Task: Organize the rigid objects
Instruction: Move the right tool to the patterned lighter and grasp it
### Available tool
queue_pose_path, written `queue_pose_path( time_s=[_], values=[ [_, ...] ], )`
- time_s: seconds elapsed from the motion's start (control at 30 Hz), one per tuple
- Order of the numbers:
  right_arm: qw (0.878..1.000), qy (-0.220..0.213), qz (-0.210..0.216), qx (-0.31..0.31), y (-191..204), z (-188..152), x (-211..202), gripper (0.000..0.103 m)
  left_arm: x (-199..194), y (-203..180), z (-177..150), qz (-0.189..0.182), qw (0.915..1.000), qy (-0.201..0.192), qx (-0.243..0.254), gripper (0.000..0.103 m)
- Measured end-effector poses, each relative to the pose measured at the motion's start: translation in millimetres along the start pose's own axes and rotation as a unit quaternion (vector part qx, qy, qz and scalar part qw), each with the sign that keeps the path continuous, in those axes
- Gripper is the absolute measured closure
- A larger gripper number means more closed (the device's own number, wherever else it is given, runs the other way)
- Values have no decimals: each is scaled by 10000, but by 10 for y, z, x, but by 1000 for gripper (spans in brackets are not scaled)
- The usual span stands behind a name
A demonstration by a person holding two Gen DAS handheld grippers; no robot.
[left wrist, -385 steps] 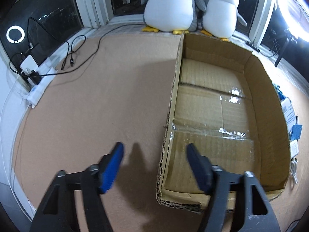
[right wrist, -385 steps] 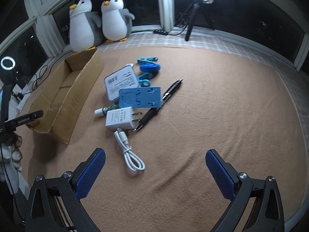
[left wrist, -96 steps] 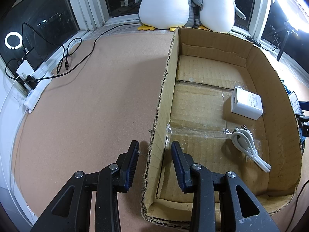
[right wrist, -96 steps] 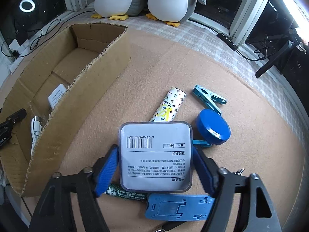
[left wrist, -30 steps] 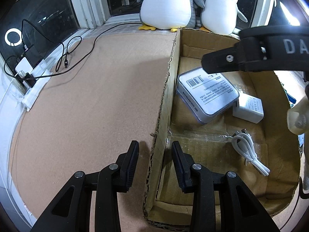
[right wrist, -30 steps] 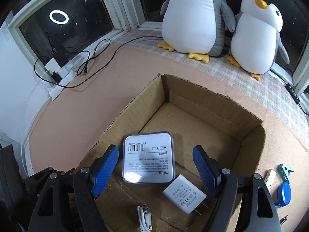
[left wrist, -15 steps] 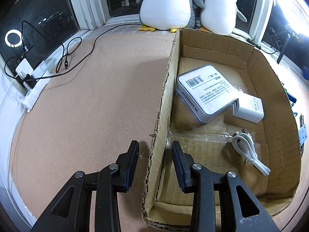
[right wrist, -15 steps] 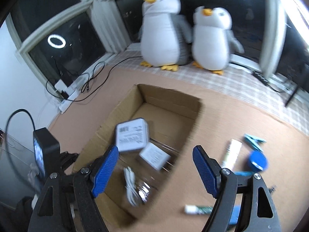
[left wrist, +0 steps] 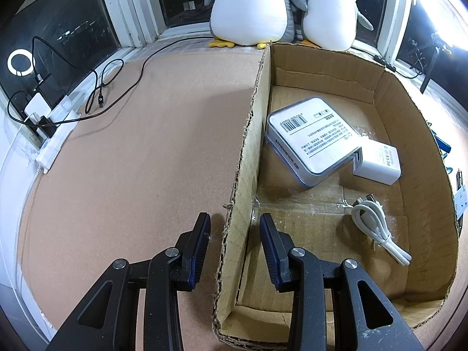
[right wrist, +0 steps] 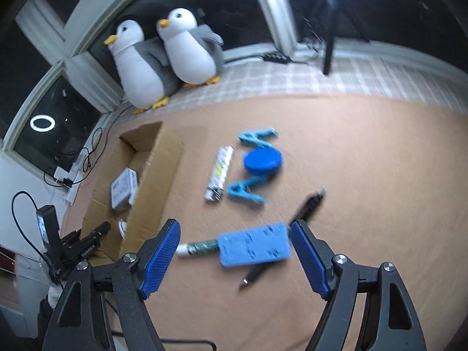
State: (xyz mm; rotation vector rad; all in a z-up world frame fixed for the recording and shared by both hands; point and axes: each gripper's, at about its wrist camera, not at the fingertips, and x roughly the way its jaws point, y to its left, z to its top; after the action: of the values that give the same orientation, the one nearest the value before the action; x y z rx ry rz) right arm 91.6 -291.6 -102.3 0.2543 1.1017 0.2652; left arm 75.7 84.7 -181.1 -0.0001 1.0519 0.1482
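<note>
My left gripper (left wrist: 235,218) is shut across the left wall of the cardboard box (left wrist: 409,134). In the box lie a flat grey-white case (left wrist: 318,137), a white charger (left wrist: 377,162) and a coiled white cable (left wrist: 377,231). My right gripper (right wrist: 234,228) hovers over the carpet with its jaws closing. A blue phone stand (right wrist: 254,248) lies below and between them, untouched. Around it are a green-labelled tube (right wrist: 199,248), a black pen (right wrist: 307,204), a patterned white tube (right wrist: 220,172), a round blue disc (right wrist: 263,161) and two blue clips (right wrist: 257,139), (right wrist: 245,191). The right wrist view is blurred.
Two plush penguins (left wrist: 251,8) stand on the sill behind the box. Black cables and a white power strip (left wrist: 55,128) lie at the carpet's left edge. A black tripod leg (right wrist: 329,29) stands at the back right. Bare carpet stretches right of the loose items.
My right gripper has left the box, with the grey-white case lying inside, and swung right over the loose items on the carpet. The left gripper and the box have not moved.
</note>
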Motion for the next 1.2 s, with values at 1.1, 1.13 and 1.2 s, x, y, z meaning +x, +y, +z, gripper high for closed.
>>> queue_pose_path(
  time_s=[1.1, 1.13, 1.2],
  values=[
    [9934, 960, -549, -295, 460, 683, 1282, 56, 18, 40, 30, -81, 9999, 0, -73, 65],
    [9929, 984, -582, -328, 476, 687, 1304, 56, 20, 42, 31, -81, 9999, -1, -74, 65],
    [9915, 1039, -665, -419, 516, 681, 1343, 56, 22, 44, 30, -84, 9999, -7, -75, 65]
  ],
)
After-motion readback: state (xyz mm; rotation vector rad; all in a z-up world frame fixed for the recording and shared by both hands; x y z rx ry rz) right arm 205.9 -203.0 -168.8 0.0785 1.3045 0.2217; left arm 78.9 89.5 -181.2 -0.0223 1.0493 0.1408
